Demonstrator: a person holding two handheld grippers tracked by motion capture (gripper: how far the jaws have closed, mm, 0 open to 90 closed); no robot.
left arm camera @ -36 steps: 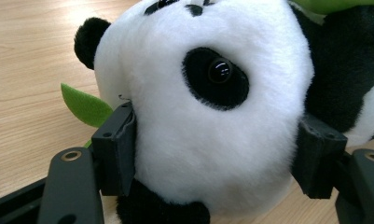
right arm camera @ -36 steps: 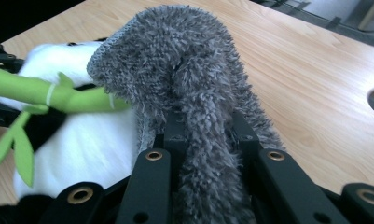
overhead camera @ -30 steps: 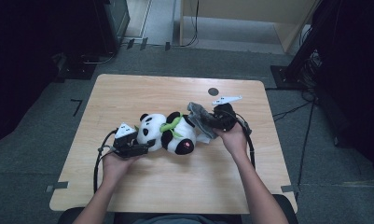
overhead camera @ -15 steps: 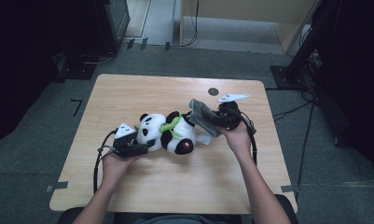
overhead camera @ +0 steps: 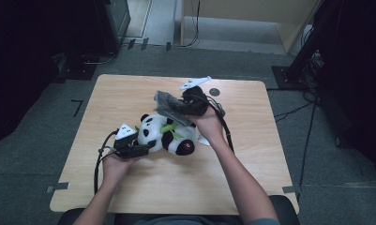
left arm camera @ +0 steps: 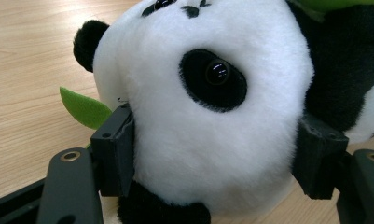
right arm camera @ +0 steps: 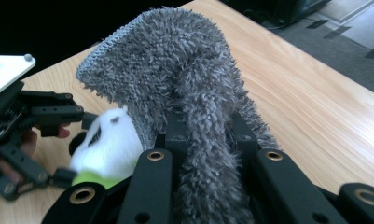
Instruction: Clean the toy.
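On a wooden tabletop (overhead camera: 251,178), the left gripper (overhead camera: 138,150) clamps a toy panda's (overhead camera: 169,136) head while the right gripper (overhead camera: 176,107), closed on a grey cloth (overhead camera: 169,104), holds it above the panda, seemingly mid-wipe; next, lower the cloth onto the fur.

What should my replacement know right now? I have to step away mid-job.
Left hand-held gripper: shut on the panda toy's head, pinning it on the table.
Right hand-held gripper: shut on a grey fluffy cloth, held in the air above the panda.
Done: both things gripped.
Left: probably wiping or covering the panda with the cloth; I can't tell which.
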